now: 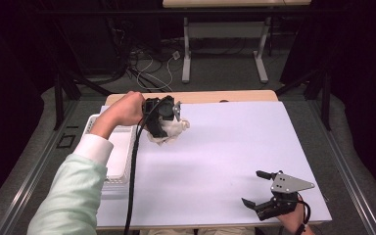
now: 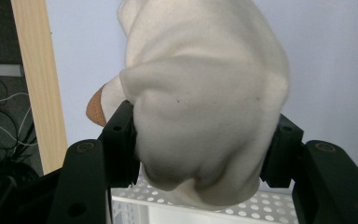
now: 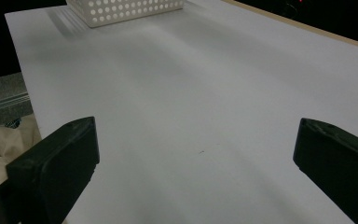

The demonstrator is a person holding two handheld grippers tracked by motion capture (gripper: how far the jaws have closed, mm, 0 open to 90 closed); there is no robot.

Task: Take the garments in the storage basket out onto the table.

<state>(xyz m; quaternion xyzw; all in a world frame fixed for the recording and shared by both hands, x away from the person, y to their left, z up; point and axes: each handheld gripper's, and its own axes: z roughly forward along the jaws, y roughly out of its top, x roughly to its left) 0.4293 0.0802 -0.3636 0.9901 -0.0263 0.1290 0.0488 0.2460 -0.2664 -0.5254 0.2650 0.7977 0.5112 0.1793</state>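
**Cream cloth clamped in left gripper above basket edge**

Table (image 1: 215,161): large white matte sheet over a pale wood top; a strip of wood shows along the far edge. Flat, smooth, no texture beyond faint shadows.

Basket (image 1: 120,161): white plastic, rectangular, walls perforated with round holes in rows. It sits at the left side of the table, beside the person's left forearm. In the left gripper view its dotted wall shows directly beneath the jaws and the cloth.

Cloth (image 2: 205,93): cream-white knit fabric, soft, bunched into a rounded lump with folds and a few small dark specks. A tan patch peeks out at its left side in the left gripper view. In the high view the cloth (image 1: 169,131) hangs off the gripper, lifted off the table, just right of the basket's far corner.

Left gripper (image 2: 200,144): black, hard-edged jaws pressed into the cloth from both sides, the fabric bulging above and below the pads. In the high view, the left gripper (image 1: 164,115) is held in the hand with a black cable trailing down toward the near edge.

Right gripper (image 1: 253,188): low at the near right corner, jaws spread wide, nothing between them. Grey three-cornered plate on top. Well apart from the cloth.
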